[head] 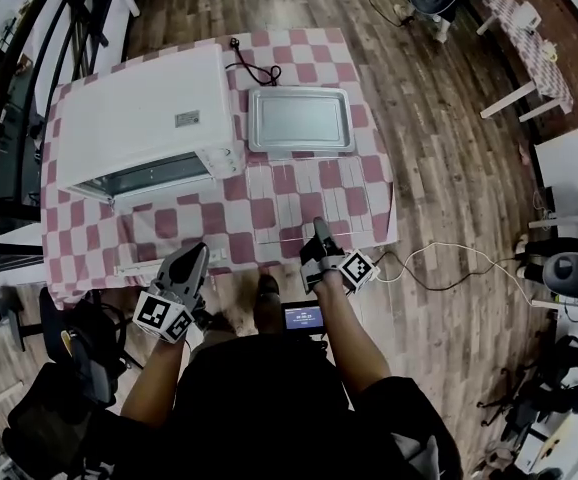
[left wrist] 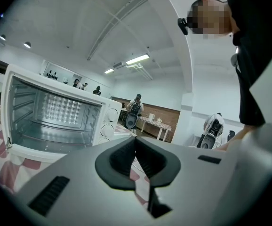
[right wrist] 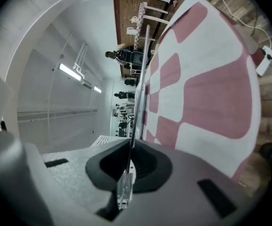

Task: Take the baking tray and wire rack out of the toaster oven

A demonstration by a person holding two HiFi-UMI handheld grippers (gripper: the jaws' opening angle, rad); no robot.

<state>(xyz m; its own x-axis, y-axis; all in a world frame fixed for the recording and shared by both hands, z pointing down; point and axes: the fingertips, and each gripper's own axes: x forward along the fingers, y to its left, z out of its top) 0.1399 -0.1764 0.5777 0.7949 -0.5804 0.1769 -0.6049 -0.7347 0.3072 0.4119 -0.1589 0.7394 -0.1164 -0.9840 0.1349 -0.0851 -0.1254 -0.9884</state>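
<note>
The white toaster oven (head: 139, 118) stands at the left of the checked table (head: 89, 253), its door (head: 164, 258) folded down towards me. In the left gripper view the oven's cavity (left wrist: 56, 117) looks empty. The silver baking tray (head: 300, 120) lies flat on the cloth to the oven's right. The wire rack (head: 319, 193) lies on the cloth in front of the tray. My right gripper (head: 319, 230) is shut on the rack's near edge, and the rack (right wrist: 138, 93) runs edge-on out of the right gripper (right wrist: 129, 159). My left gripper (head: 197, 255) hovers by the door, shut and holding nothing; the left gripper (left wrist: 136, 142) has its pads touching.
The oven's black power cord (head: 254, 68) curls behind the tray. A white cable (head: 449, 268) runs across the wooden floor at the right. Another checked table (head: 529, 28) stands at the far right, with camera gear (head: 569, 268) around it.
</note>
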